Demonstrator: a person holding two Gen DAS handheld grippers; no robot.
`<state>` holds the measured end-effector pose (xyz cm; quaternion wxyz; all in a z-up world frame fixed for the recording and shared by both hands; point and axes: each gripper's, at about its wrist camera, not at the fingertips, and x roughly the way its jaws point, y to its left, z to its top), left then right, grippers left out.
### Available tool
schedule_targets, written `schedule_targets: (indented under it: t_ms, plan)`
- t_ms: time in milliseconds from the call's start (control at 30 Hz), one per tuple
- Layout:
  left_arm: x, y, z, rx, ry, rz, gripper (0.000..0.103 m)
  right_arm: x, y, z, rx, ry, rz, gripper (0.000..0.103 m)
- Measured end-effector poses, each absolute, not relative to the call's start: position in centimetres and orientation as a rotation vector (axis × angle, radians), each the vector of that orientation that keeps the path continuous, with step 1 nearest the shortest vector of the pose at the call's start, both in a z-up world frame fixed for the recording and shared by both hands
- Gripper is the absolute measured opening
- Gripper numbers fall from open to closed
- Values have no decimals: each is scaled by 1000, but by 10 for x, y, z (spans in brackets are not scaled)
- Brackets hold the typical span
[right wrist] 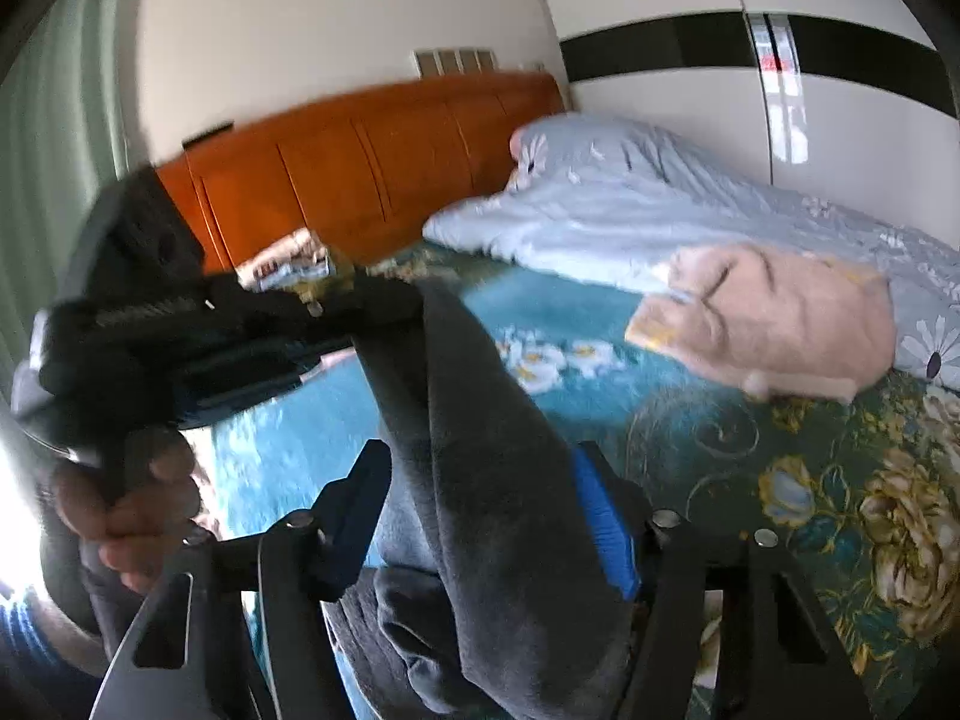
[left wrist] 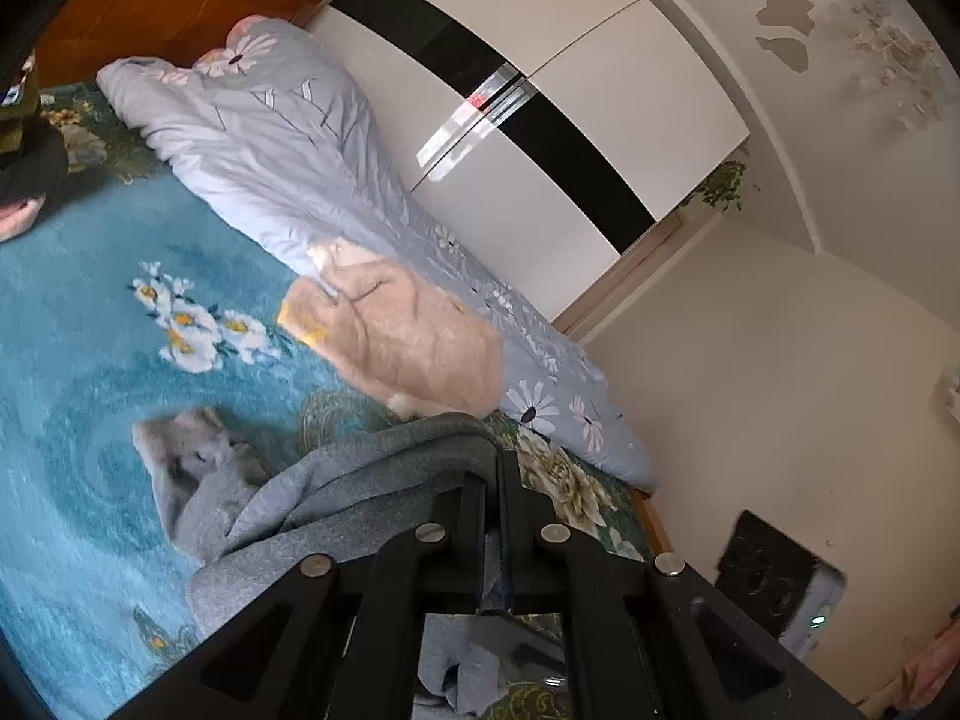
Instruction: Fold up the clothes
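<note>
The bed [left wrist: 72,360] filled most of the room, spread with a teal floral cover, and everything else sat in relation to it. A white wardrobe [left wrist: 540,120] with a black band stood along its far side, and an orange wooden headboard [right wrist: 360,168] closed off its top end. A pale blue quilt [left wrist: 270,138] lay bunched along the wardrobe side of the bed, running from the headboard toward the foot. A folded pink garment [left wrist: 420,336] rested on the bed against the quilt's edge.

The grey garment [left wrist: 360,480] was partly heaped on the bed near the foot, one end lifted off the cover in a taut, twisted length [right wrist: 480,480].

The left gripper [left wrist: 493,468] was clamped tight on a fold of the grey garment, holding it up above the bed; seen from the other side, it was gripped in a person's hand [right wrist: 132,504]. The right gripper [right wrist: 480,498] had its blue-padded fingers [right wrist: 600,516] part-way apart with the hanging length of garment running between them. The right pad lay against the cloth; the left one stood a little clear of it.
</note>
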<state>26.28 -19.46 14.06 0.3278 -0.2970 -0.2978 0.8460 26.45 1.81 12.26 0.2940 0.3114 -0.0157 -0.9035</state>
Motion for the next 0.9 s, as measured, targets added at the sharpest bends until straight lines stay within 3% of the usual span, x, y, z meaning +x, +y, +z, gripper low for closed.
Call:
schedule_targets:
  t_ms: [33,100,133,200,533,600,733,900]
  plan:
    - [263,-195,140,-777,-777,2221,3,263,16,119,849,-31,-2407,58]
    - [261,-194,138,-781,-773,2232,3,259,20,113,876,-43,-2419,29]
    - [261,-196,135,-786,-782,2232,3,258,23,110,889,-62,-2420,28]
    - [258,-197,129,-796,-800,2228,3,254,29,107,911,-83,-2416,14]
    - [268,-238,81,-882,-958,2244,3,239,57,95,1000,-153,-2432,9]
    - [272,-246,73,-903,-989,2252,3,236,53,90,1018,-85,-2472,7]
    - [280,-269,77,-878,-1045,2303,3,224,33,84,993,296,-2676,5]
    - [294,-301,110,-724,-1084,2375,3,191,41,120,869,346,-2821,5]
